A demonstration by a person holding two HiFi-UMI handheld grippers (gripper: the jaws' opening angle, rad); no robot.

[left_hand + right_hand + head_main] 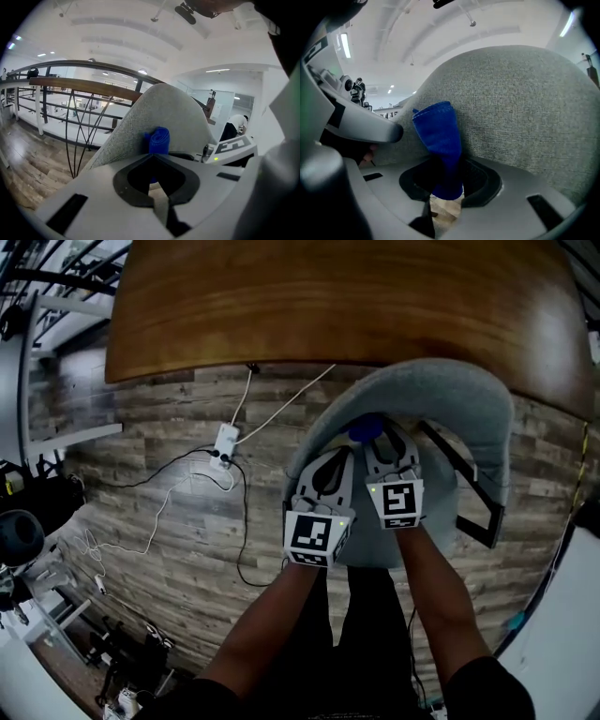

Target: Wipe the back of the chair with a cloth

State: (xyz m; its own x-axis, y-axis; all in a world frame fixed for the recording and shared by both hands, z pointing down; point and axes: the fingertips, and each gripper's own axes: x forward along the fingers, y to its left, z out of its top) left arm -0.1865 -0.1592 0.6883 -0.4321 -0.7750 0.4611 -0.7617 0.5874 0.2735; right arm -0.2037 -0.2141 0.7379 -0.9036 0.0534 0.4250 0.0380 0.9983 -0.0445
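Gripped soft, light cloth (437,136) by its bunched lower end in right gripper (446,190) fingers, upper end against chair (520,112) back. Held left gripper (154,185) fingers clenched on nothing, just beside chair back. Judged cloth limp, prone to folding; best pinched mid-bunch.

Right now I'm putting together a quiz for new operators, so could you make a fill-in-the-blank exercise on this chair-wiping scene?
1. The right tool is shut on a ____ cloth.
2. The chair back behind the cloth is covered in ____ fabric.
3. The left tool is shut and holds ____.
4. The floor beneath the chair is made of ____ planks.

Missing words: blue; grey; nothing; wooden.
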